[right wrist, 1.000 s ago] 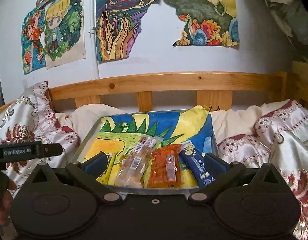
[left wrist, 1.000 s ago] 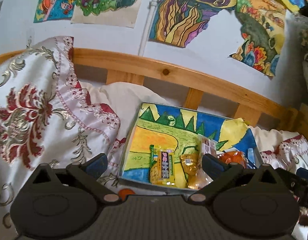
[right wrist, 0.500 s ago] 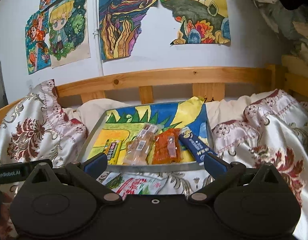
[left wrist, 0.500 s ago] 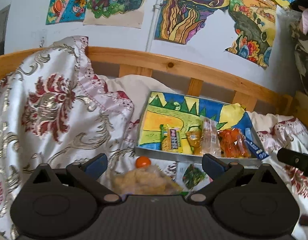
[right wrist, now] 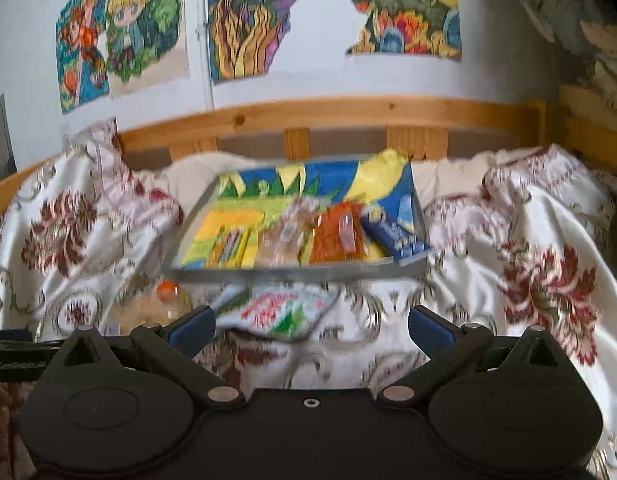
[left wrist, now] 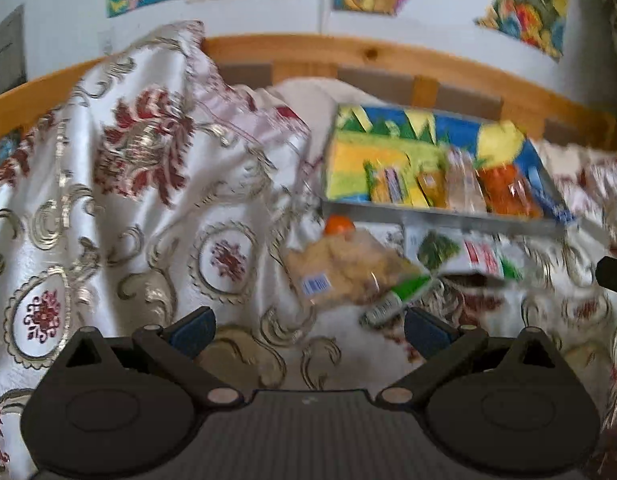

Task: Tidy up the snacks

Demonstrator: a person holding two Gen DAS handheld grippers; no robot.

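Left wrist view is showing the clear bag of pale snacks (left wrist: 340, 270) lying on the bedspread (left wrist: 148, 240), just in front of the tray (left wrist: 440, 216) and toward its left corner, with a small orange piece (left wrist: 338, 225) touching the bag's far end. The left gripper (left wrist: 308, 330) is hovering with its jaws spread wide and nothing between them; the bag is sitting ahead of them and a little right of centre, its long axis running diagonally from far left to near right. Beside it, further along the tray's front edge, the white and green packet (left wrist: 464, 254) is lying flat. In the right wrist view that packet (right wrist: 282, 314) is lying almost straight ahead of the right gripper (right wrist: 310, 330), whose jaws are likewise released and empty, while the bag (right wrist: 148, 312) is showing low at the left. Judging by this, the left gripper is nearer the bag, the right nearer the packet.
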